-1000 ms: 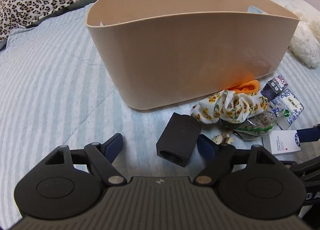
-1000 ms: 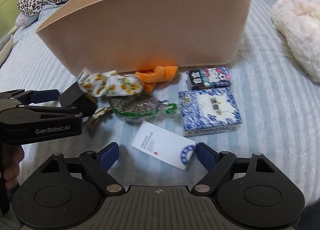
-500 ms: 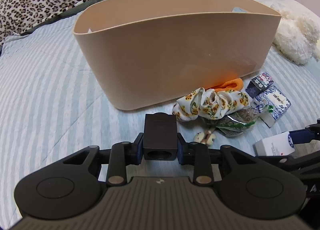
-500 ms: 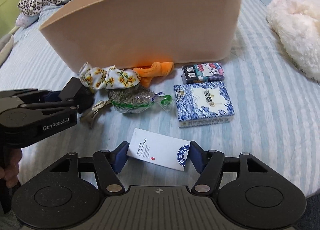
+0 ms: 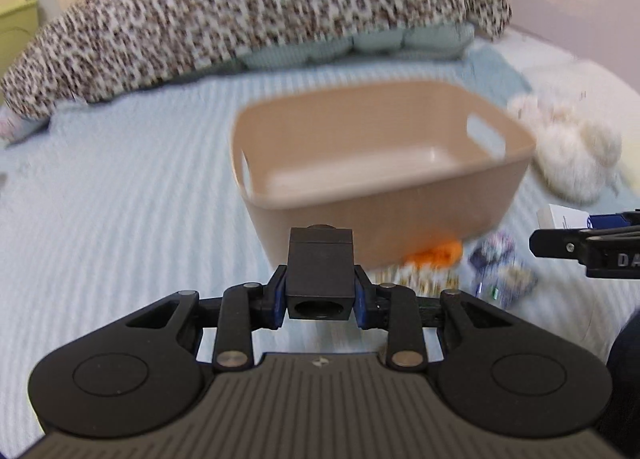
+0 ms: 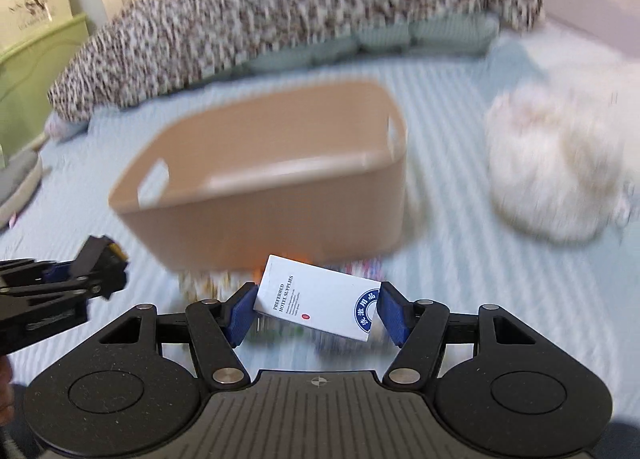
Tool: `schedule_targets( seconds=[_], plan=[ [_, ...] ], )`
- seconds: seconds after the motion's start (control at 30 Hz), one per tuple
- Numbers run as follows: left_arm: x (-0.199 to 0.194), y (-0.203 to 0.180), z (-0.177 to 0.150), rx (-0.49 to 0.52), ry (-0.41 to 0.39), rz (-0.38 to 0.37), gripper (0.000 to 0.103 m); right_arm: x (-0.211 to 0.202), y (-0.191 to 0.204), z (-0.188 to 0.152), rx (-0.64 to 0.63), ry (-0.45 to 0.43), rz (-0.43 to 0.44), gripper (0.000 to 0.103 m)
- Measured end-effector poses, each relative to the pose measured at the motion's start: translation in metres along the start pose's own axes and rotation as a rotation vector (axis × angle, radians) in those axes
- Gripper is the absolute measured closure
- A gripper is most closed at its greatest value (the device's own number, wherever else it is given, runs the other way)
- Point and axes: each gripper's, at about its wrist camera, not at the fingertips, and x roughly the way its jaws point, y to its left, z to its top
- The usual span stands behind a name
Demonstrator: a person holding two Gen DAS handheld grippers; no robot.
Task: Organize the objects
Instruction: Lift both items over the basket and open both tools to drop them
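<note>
My left gripper [image 5: 320, 295] is shut on a black block [image 5: 320, 271] with a round hole, held in the air in front of the tan plastic bin [image 5: 384, 199]. My right gripper [image 6: 316, 309] is shut on a white hotel-supplies box [image 6: 316, 301], also lifted before the bin [image 6: 280, 215]. The bin's inside shows bare. Small items stay on the bed at the bin's near wall: an orange cloth [image 5: 436, 253], a floral scrunchie [image 5: 420, 281] and patterned packets [image 5: 500, 271], all blurred.
A leopard-print blanket [image 5: 240, 19] lies behind the bin on the striped blue bedspread [image 5: 120, 219]. A white fluffy toy [image 6: 560, 171] lies right of the bin. A green cabinet [image 6: 32, 71] stands at the far left.
Both grippers closed on their objects and lifted them off the bed. The views rose, so the bin's inside now shows.
</note>
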Motion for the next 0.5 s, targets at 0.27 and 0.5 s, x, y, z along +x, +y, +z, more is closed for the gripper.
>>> schedule_targets(
  seconds=[0.27, 0.5],
  plan=[
    [-0.010, -0.009, 0.065, -0.023, -0.134, 0.044, 0.069, -0.008, 0.006, 0.063, -0.062, -0.166, 0.011, 0.041],
    [0.037, -0.031, 0.111, 0.036, -0.082, 0.092, 0.069, 0.034, 0.012, 0.109, -0.106, -0.128, 0.006, 0.041]
  ],
)
